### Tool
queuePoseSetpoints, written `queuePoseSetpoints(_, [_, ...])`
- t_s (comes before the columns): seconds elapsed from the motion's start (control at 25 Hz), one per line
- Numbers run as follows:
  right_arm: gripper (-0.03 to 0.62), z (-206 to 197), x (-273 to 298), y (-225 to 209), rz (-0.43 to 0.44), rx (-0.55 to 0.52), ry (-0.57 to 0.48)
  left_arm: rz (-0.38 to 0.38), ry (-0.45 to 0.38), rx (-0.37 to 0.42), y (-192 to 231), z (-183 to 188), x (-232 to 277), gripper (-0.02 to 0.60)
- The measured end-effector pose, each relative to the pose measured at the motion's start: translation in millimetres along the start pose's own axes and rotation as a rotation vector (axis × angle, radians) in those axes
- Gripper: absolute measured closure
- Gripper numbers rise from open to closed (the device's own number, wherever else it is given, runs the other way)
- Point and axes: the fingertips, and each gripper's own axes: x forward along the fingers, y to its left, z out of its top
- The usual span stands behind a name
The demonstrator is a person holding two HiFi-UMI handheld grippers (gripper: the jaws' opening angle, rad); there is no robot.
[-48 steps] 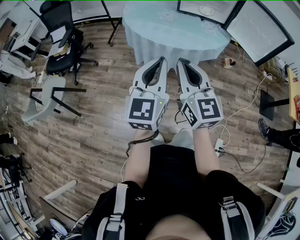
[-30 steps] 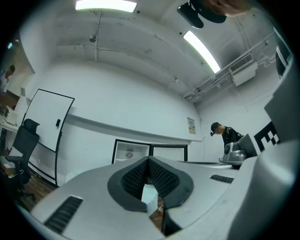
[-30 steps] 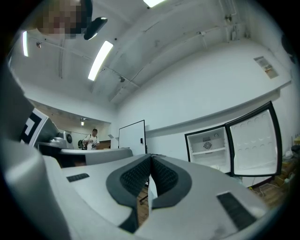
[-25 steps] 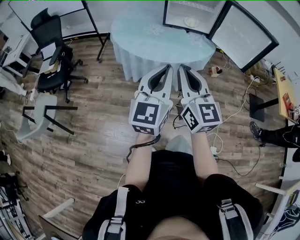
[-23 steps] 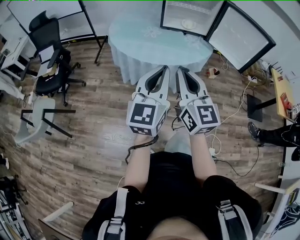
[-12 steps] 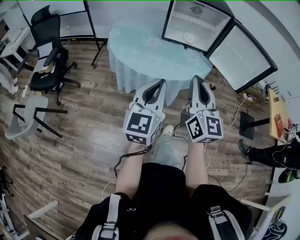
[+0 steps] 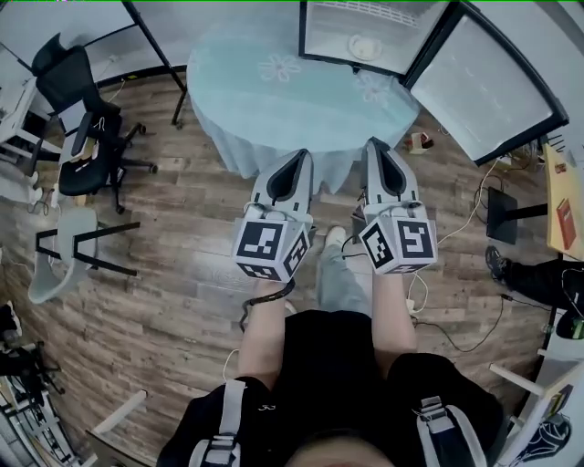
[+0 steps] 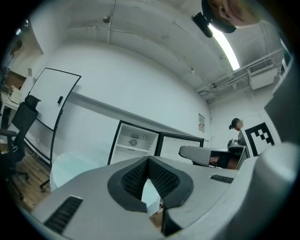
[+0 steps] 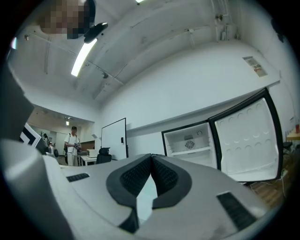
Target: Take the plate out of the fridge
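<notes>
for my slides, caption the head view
Left gripper and right gripper, shut, point toward the open fridge holding the plate

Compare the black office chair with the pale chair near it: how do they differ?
The black office chair is dark throughout; the pale chair has a light grey seat on a black frame. The office chair has a spread star base, the pale chair straight bars. Small items lie on the office chair; the pale chair looks bare. Both are unoccupied, on the wooden floor.
</notes>
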Motion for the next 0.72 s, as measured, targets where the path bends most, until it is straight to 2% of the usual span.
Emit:
queuePoseSetpoints(0.32, [0.594, -13, 24, -118, -0.105, 0.038, 0.004, -0.055, 0.054, -0.019, -24, -29, 122, 0.584])
queuePoseSetpoints(0.48, [0.595, 2, 52, -194, -0.153, 0.079, -0.019, -0.103, 0.094, 0.024, -58, -31, 190, 0.584])
queuePoseSetpoints(0.64, [0.594, 31, 93, -195, -0.036, -0.026, -0.024, -0.124, 0.057, 0.061, -76, -3, 238, 0.584])
queuePoseSetpoints(0.72, [0.594, 42, 107, -201, 0.001, -0.036, -0.036, -0.122, 0.040, 0.082, -81, 9, 254, 0.584])
